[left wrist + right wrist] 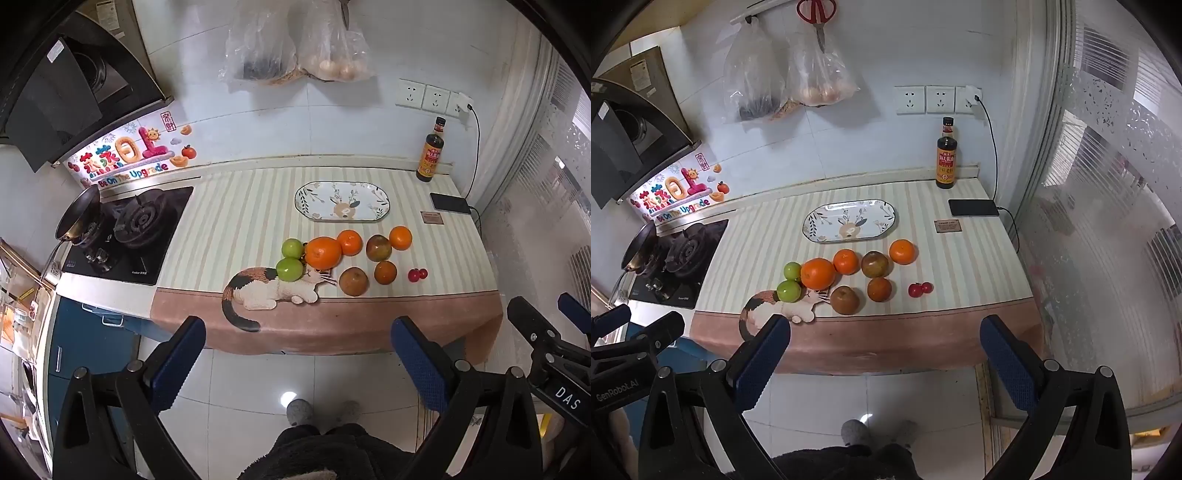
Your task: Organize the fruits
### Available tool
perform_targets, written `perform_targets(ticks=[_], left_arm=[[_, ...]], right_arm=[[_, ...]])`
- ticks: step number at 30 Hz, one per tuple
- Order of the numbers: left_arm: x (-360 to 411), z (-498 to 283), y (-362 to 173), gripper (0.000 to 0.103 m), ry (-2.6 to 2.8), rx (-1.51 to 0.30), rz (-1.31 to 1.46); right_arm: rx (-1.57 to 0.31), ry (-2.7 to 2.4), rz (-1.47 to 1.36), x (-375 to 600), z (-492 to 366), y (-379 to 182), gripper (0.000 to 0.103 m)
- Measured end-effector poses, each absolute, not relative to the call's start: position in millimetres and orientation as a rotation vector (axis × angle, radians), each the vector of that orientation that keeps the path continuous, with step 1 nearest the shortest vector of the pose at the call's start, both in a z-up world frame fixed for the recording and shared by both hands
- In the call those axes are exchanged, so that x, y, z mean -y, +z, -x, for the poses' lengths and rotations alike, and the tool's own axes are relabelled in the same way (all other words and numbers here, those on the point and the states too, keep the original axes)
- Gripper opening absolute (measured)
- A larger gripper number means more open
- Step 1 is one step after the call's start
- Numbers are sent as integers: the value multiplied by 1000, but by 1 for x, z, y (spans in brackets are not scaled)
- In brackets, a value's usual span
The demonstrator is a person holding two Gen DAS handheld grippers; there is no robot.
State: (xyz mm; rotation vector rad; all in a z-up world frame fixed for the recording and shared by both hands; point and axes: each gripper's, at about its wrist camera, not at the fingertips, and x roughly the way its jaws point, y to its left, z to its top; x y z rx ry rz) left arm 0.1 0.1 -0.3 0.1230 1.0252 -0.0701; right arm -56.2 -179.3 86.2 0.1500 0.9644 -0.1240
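Red scissors show whole only from the right wrist.

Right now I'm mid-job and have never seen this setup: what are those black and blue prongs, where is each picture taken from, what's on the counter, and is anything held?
The prongs are two hand-held grasping tools, one per hand, each carrying a camera that looks along its fingers. One picture comes from the left tool, the other from the right tool. Both stand wide open, held short of the counter, gripping nothing. On the striped cloth lie an empty oval plate, two green fruits, oranges, brownish fruits and two small red ones. A sauce bottle and a phone sit behind them.
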Motion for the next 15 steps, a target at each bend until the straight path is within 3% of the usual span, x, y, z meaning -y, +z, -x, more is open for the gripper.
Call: perform_targets(ticks=[15], left_arm=[[6, 1, -1, 103, -73, -1026, -122]], right_arm=[[-968, -128, -129, 180, 55, 87, 103]])
